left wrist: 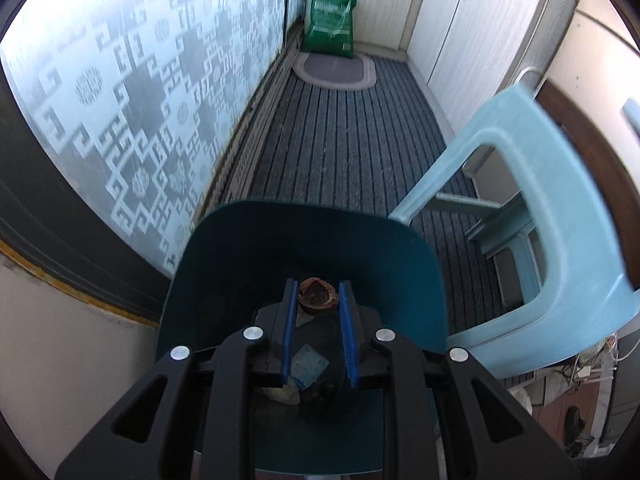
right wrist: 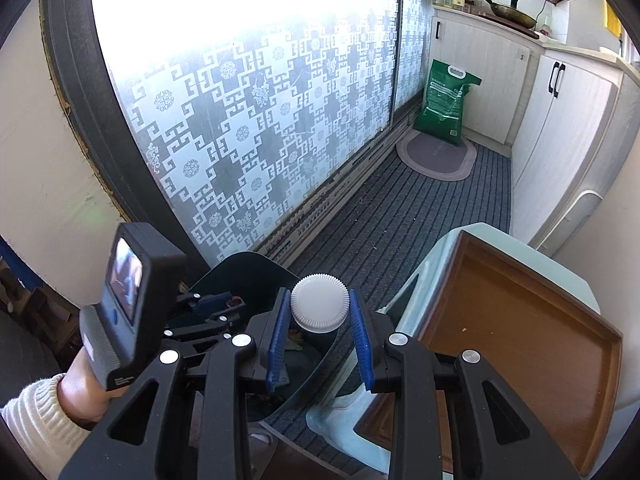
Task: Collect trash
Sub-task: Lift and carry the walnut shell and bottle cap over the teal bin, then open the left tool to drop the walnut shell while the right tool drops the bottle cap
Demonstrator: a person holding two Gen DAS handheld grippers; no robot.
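The left gripper [left wrist: 318, 300], angled steeply down over the dark bin [left wrist: 240, 264], pinches a brown nutshell [left wrist: 316, 299] in its fingers, while at three o'clock the right gripper [right wrist: 320, 308] clamps a white ribbed cap [right wrist: 319, 304].

dark bin [left wrist: 248, 264] bottom mostly hidden behind left gripper [left wrist: 318, 300]; scraps inside too dim to identify. pale blue chair [left wrist: 560, 216] motion-blurred. brown tray [right wrist: 520, 340] cut off at right wrist view's lower edge.
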